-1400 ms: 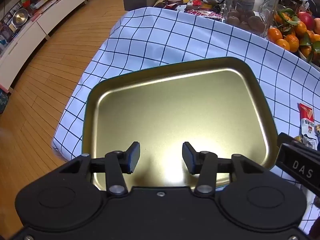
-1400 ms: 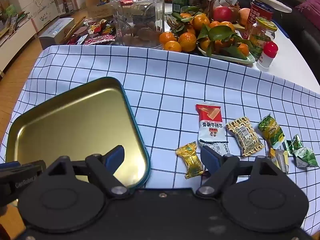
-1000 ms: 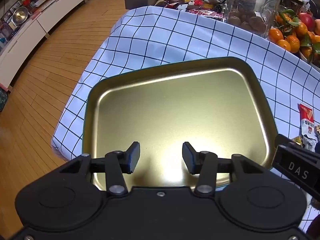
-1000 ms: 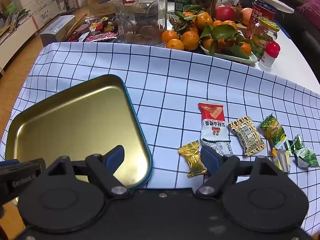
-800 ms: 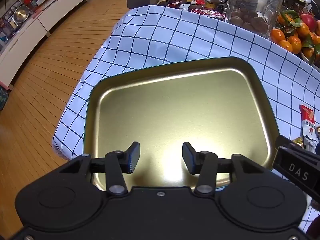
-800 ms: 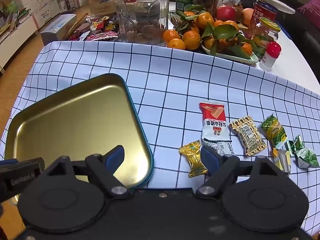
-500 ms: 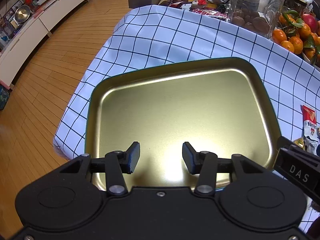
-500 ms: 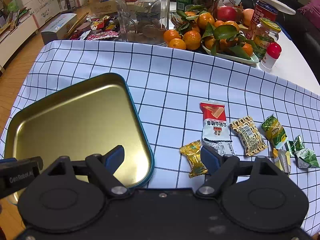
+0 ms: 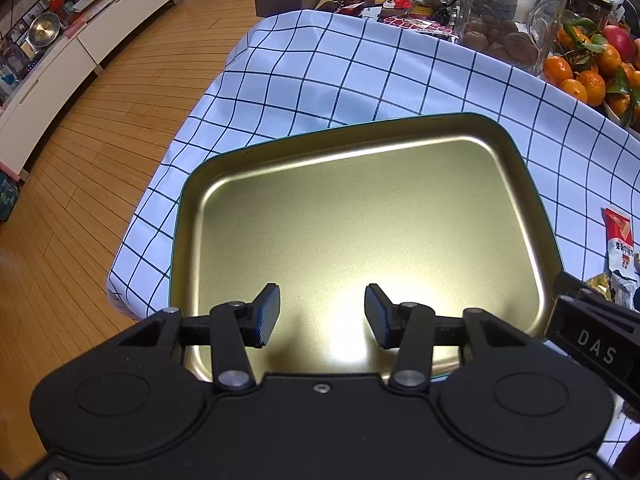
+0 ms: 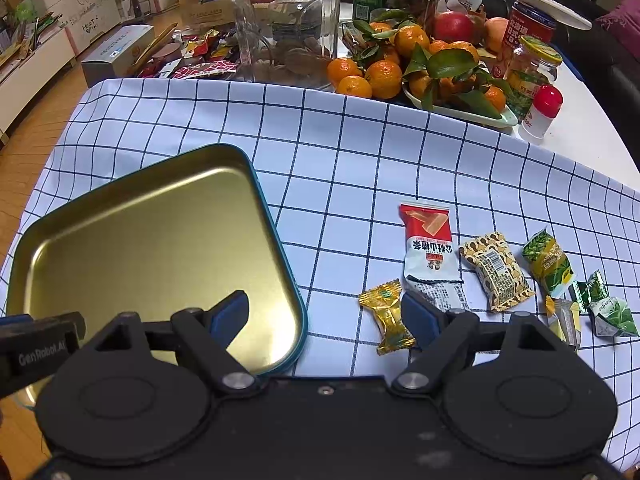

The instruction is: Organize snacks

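A gold tin tray with a teal rim point(image 9: 516, 152) point(image 10: 264, 208) lies empty on the checked cloth. My left gripper point(image 9: 322, 316) is open and empty above the tray's near part. My right gripper point(image 10: 326, 312) is open and empty, spanning the tray's right edge. Right of the tray lie a gold candy point(image 10: 388, 316), a red and white packet point(image 10: 430, 248) point(image 9: 619, 240), a tan patterned packet point(image 10: 496, 272), a green packet point(image 10: 548, 262) and small green sachets point(image 10: 604, 308).
At the back stand a glass jar point(image 10: 288, 20) point(image 9: 512, 8), a plate of tangerines point(image 10: 424, 68), cans and small jars point(image 10: 532, 68) and loose wrappers point(image 10: 200, 60). The cloth's left edge drops to a wooden floor point(image 9: 80, 160).
Both views have drifted slightly; the tray and snacks sit a little lower and further right in the frames. Both grippers stay open and empty.
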The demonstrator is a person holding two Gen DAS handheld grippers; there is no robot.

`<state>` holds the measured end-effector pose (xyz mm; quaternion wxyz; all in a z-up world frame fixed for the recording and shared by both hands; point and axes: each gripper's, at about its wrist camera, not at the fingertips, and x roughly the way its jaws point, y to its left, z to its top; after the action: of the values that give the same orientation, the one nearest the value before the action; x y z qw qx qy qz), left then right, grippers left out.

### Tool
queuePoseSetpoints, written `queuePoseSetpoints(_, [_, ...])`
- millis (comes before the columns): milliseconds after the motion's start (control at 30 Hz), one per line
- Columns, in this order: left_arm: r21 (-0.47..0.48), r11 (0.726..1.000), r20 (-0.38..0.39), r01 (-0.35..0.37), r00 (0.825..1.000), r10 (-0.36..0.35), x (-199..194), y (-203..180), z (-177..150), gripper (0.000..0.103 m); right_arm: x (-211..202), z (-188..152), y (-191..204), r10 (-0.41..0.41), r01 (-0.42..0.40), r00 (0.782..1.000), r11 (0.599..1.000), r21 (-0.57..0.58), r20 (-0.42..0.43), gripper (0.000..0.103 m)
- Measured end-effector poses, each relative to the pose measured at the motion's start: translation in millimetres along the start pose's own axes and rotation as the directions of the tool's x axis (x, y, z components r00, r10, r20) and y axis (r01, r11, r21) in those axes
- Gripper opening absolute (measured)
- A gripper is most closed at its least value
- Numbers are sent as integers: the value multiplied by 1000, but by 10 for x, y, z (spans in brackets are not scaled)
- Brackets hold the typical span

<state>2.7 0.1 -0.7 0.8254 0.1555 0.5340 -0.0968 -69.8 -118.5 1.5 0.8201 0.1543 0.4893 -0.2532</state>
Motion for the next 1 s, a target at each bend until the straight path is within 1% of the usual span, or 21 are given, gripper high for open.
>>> queuePoseSetpoints(1000, [-6, 1000, -6, 1, 1000, -1, 5, 19, -3, 55, 17, -10, 29, -5, 5, 1000, 1000, -24, -3, 87])
